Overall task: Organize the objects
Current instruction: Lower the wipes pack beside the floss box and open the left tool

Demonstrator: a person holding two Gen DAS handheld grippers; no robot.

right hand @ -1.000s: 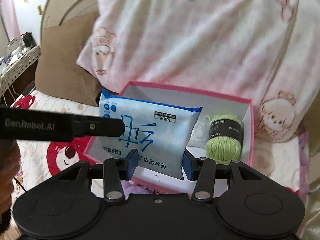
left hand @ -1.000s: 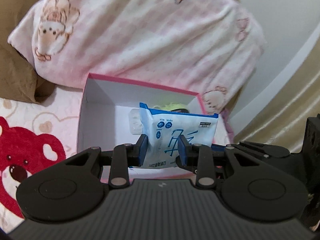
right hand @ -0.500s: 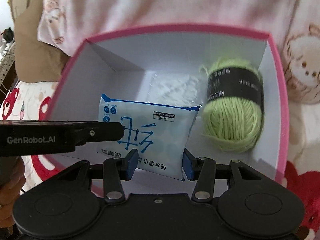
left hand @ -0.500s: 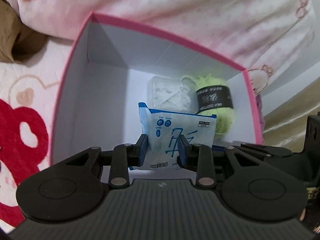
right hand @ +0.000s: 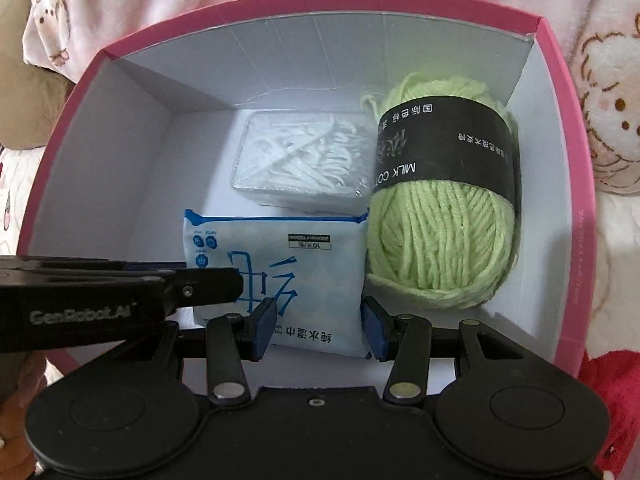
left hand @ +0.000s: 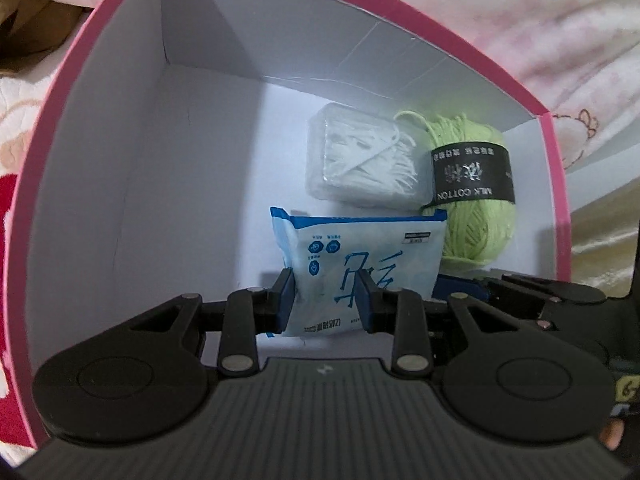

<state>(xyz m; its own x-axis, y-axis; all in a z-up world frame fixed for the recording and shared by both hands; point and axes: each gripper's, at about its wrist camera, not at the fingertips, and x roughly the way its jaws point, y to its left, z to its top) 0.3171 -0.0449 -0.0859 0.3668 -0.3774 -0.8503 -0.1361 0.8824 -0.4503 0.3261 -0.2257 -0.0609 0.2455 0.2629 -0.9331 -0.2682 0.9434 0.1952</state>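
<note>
A blue-and-white wet wipes pack (left hand: 360, 264) (right hand: 280, 264) hangs low inside the pink box (left hand: 48, 128) (right hand: 560, 160). My left gripper (left hand: 325, 300) is shut on the pack's left part. My right gripper (right hand: 318, 326) is shut on its right part, pads pressing both sides. In the right wrist view the left gripper's black body comes in from the left across the pack. A green yarn ball (left hand: 472, 204) (right hand: 444, 216) with a black band lies at the box's right. A clear case of floss picks (left hand: 360, 160) (right hand: 300, 160) lies behind the pack.
The box's white floor (left hand: 192, 200) is bare on the left half. A pink-and-white bear-print blanket (left hand: 520, 20) (right hand: 608, 120) is heaped behind the box. A brown cushion (right hand: 24, 92) sits at the far left. The bedsheet with a red bear (right hand: 612, 392) lies under the box.
Both grippers have come down with the wipes pack from above the box's rim into the box. The box interior now fills both views. Both grips look unchanged.
</note>
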